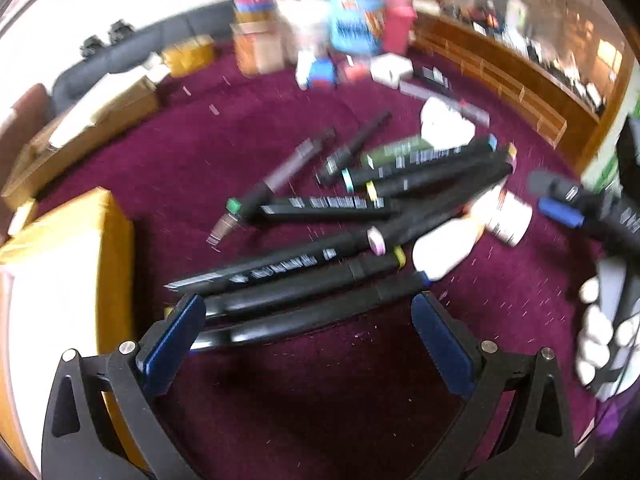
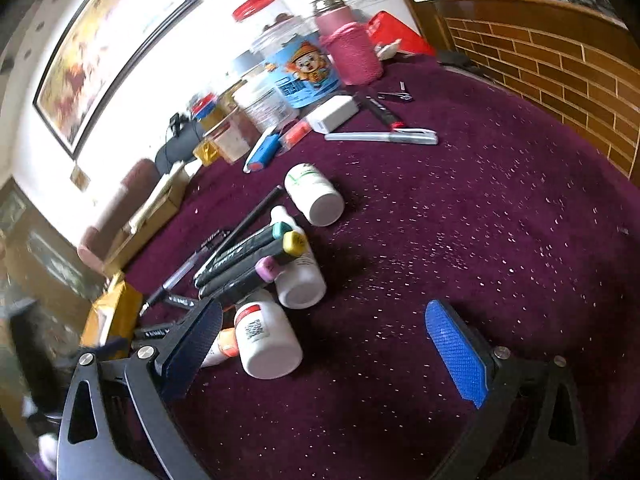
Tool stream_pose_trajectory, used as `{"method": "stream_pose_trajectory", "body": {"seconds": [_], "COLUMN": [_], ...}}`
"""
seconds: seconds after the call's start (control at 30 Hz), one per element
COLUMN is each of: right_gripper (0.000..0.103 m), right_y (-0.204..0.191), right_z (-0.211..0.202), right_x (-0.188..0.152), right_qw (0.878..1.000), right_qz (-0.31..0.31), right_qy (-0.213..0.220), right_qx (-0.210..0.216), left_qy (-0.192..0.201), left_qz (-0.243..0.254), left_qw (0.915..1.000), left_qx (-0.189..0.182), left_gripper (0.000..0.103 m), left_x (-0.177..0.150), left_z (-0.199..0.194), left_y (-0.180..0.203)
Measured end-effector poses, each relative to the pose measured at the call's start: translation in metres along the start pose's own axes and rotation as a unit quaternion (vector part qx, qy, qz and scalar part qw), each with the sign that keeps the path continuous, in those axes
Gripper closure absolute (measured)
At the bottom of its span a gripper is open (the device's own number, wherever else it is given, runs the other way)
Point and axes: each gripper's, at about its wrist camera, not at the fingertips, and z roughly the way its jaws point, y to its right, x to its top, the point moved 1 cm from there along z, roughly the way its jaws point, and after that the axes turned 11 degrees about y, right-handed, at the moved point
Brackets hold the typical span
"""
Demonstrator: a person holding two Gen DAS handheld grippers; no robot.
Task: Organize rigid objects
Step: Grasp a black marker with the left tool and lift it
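- Your left hand-held gripper (image 1: pixel 308 320) is spread wide, empty, straddling the nearest of the black rigid plastic markers w/ coloured end caps (image 1: pixel 320 240), piled on the maroon cloth worktop (image 1: pixel 360 380).
- Markers: prob. light, stiff, smooth; grip mid-barrel.
- Right hand-held gripper (image 2: pixel 324 344) also wide, empty, by the white plastic pill bottles (image 2: pixel 268 340); likely to roll.
- Far clutter in the left view is blurred; can't make it out.
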Motion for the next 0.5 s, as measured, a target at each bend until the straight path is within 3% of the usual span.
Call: {"method": "stream_pose_trajectory", "body": {"seconds": [0.07, 0.13, 0.23, 0.27, 0.33, 0.5], "right_gripper": [0.003, 0.003, 0.003, 0.003, 0.003, 0.003], "right_y": [0.004, 0.005, 0.003, 0.004, 0.004, 0.005], "right_z": [0.002, 0.002, 0.001, 0.002, 0.0, 0.001], "right_x": [-0.001, -0.002, -0.004, -0.004, -0.003, -0.003], "right_qw": [1.0, 1.0, 1.0, 1.0, 1.0, 1.0], "right_qz": [0.012, 0.016, 0.014, 0.013, 0.015, 0.017], "right_qy": [-0.003, -0.002, -0.002, -0.002, -0.002, -0.002], "right_qx": [0.001, 0.003, 0.002, 0.002, 0.004, 0.004], "left_qy": [0.006, -0.011, -0.014, -0.019, -0.022, -0.014], "left_qz": [0.032, 0.032, 0.045, 0.038, 0.009, -0.025], "left_qw": [0.9995, 0.9983, 0.9952, 0.9933, 0.9874, 0.9877], "left_qx": [0.006, -0.048, -0.085, -0.108, -0.156, -0.154], "left_gripper": [0.009, 0.034, 0.042, 0.05, 0.053, 0.053], "left_x": [-0.004, -0.014, -0.024, -0.025, -0.026, -0.028], "left_z": [0.0, -0.003, -0.014, -0.019, -0.03, -0.05], "left_y": [0.015, 0.034, 0.056, 0.059, 0.06, 0.046]}}
